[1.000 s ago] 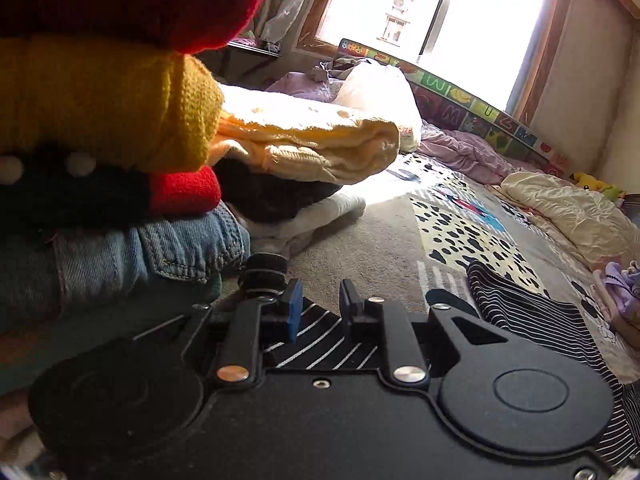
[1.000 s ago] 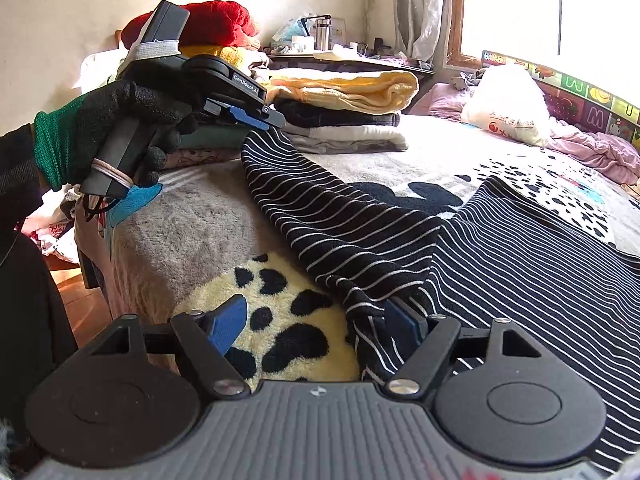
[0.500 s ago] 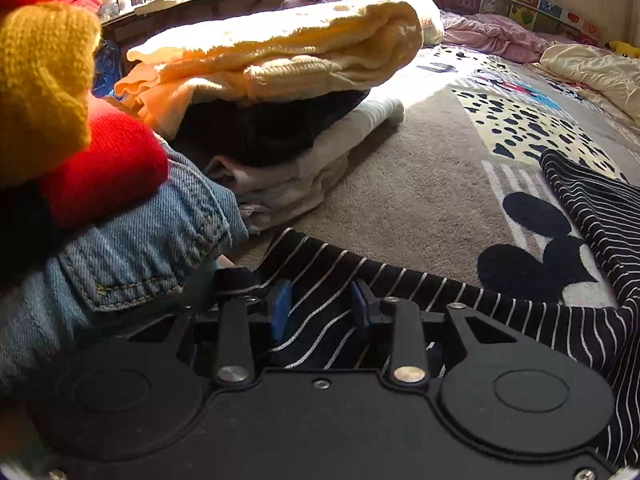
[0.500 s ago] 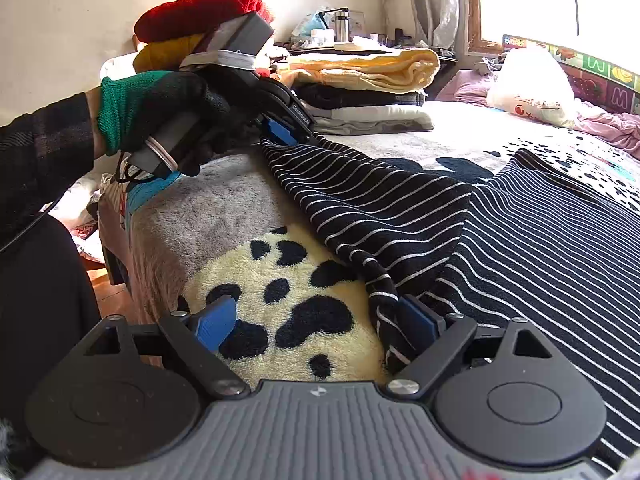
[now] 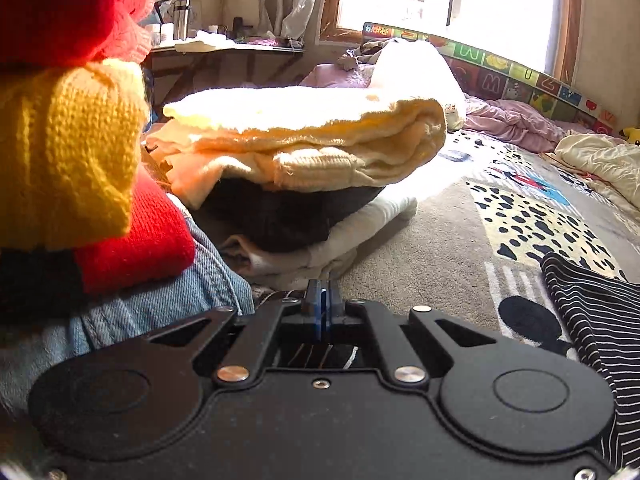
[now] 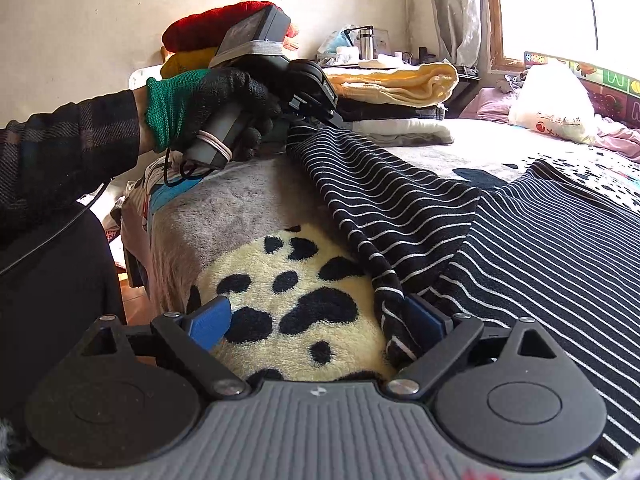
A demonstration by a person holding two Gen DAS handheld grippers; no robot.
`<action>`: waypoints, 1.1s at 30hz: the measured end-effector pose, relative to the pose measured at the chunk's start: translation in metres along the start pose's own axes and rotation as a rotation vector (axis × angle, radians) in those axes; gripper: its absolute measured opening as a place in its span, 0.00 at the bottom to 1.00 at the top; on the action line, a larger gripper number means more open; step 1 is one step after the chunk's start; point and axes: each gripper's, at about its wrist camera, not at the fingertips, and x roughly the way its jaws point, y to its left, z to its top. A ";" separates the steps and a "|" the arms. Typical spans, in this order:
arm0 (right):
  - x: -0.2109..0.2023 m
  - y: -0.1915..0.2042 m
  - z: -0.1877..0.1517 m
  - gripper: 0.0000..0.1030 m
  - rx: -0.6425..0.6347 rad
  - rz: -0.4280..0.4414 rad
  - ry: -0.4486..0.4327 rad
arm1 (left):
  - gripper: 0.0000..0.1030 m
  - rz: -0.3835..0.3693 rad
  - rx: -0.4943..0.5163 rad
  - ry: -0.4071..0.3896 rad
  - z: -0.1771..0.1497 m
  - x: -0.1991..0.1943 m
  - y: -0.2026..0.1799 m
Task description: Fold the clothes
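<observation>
Striped clothing [image 6: 520, 240], black with thin white lines, lay spread across a bed [image 6: 248, 196] covered by a plush blanket with a spotted cream patch. One part of it, perhaps a sleeve, rose from the flat body at 3 o'clock in the right wrist view and stretched up toward 12 o'clock, where the left gripper [image 6: 334, 116] held its far end. That gripper's jaws were pressed together on the striped cloth; in the left wrist view the blue pads met at the gripper's tip [image 5: 322, 312] with stripes showing just beneath them. A gloved hand [image 6: 224, 108] carried it.

The right gripper [image 6: 320, 320] sat low at 6 o'clock, jaws spread wide. Its right pad touched the rolled edge of the striped cloth, while its left pad rested over the blanket's spots, apart from the cloth. Nothing was pinched there.

Two stacks of folded clothes stood past the left gripper: a yellow towel-like pile [image 5: 304, 136] at 12 o'clock and a red and yellow knit stack over jeans [image 5: 132, 308] at 9 o'clock.

Judging from this, the work was pulling the raised part straight for a fold. Doing it well would likely mean shifting the right jaws sideways so the rolled edge sits between them, closing fully, then keeping even tension between both grippers so the cloth lies flat without wrinkles.
</observation>
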 end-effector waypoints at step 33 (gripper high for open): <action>-0.001 0.025 0.006 0.90 -0.112 -0.038 0.046 | 0.30 -0.566 0.472 0.105 -0.076 -0.043 -0.130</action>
